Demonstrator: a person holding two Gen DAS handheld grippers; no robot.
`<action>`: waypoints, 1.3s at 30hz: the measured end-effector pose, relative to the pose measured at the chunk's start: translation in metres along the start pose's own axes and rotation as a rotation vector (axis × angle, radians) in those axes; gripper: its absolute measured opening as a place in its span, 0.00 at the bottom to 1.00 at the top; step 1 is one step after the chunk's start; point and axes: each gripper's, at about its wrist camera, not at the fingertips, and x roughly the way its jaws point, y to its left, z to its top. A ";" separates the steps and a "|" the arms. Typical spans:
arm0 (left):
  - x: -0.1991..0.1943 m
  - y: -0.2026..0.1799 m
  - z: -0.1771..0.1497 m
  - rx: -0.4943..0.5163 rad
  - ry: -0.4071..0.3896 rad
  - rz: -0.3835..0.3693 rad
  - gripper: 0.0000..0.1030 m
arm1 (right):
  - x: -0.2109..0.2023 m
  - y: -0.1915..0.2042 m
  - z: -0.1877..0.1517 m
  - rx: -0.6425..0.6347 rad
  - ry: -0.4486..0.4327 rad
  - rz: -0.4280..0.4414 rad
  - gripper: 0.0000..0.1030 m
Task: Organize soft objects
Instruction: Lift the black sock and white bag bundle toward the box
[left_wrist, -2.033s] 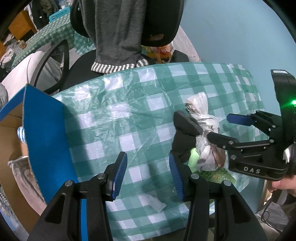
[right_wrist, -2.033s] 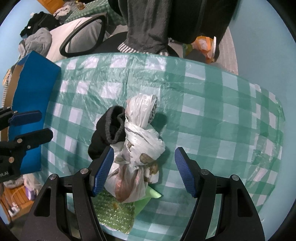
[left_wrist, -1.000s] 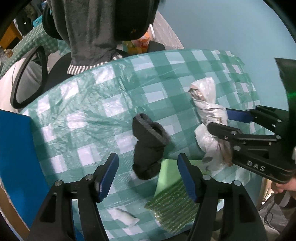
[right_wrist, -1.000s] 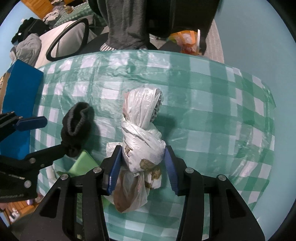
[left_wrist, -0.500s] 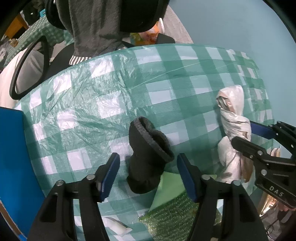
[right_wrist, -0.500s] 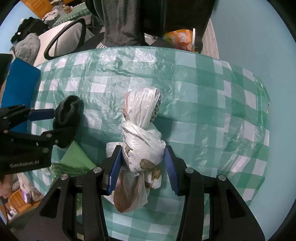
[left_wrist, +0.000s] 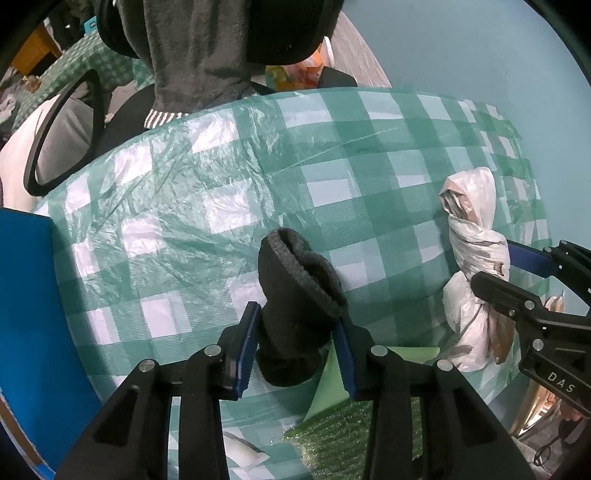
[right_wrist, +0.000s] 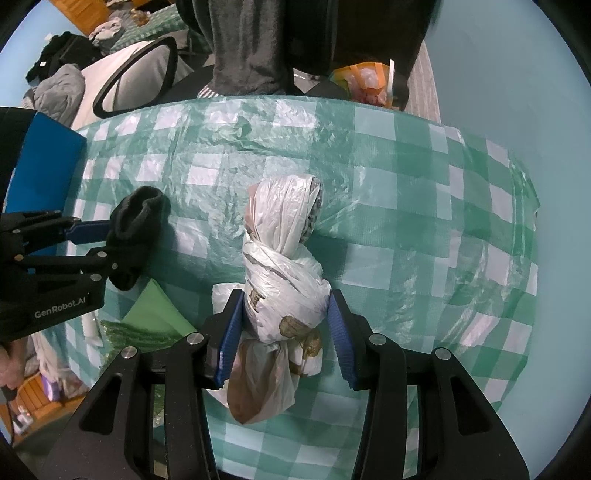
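My left gripper (left_wrist: 295, 343) is shut on a black sock (left_wrist: 295, 295) with its cuff pointing away; the sock also shows in the right wrist view (right_wrist: 135, 232), held by the left gripper (right_wrist: 96, 243). My right gripper (right_wrist: 284, 332) is shut on a knotted white plastic bag bundle (right_wrist: 284, 273) that lies on the green checked tablecloth (right_wrist: 406, 221). The bundle also shows in the left wrist view (left_wrist: 472, 251), with the right gripper (left_wrist: 517, 277) clamped around its middle.
A green sponge or cloth with a glittery mesh pad (left_wrist: 343, 435) lies near the table's front edge, also in the right wrist view (right_wrist: 155, 314). A blue box flap (left_wrist: 26, 314) stands at the left. An office chair draped with grey clothing (left_wrist: 207, 48) sits behind the table.
My left gripper has closed on the black sock, which lay between its open jaws before. My right gripper closed on the bag bundle about a second ago and stays shut on it.
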 end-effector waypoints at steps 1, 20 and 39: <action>-0.002 0.000 0.000 0.003 -0.004 0.006 0.38 | -0.001 0.000 0.000 -0.001 -0.002 0.000 0.43; -0.068 0.017 -0.019 0.041 -0.114 0.065 0.38 | -0.051 0.025 0.014 -0.060 -0.077 0.000 0.42; -0.131 0.044 -0.040 0.042 -0.201 0.086 0.38 | -0.099 0.067 0.024 -0.125 -0.145 0.011 0.42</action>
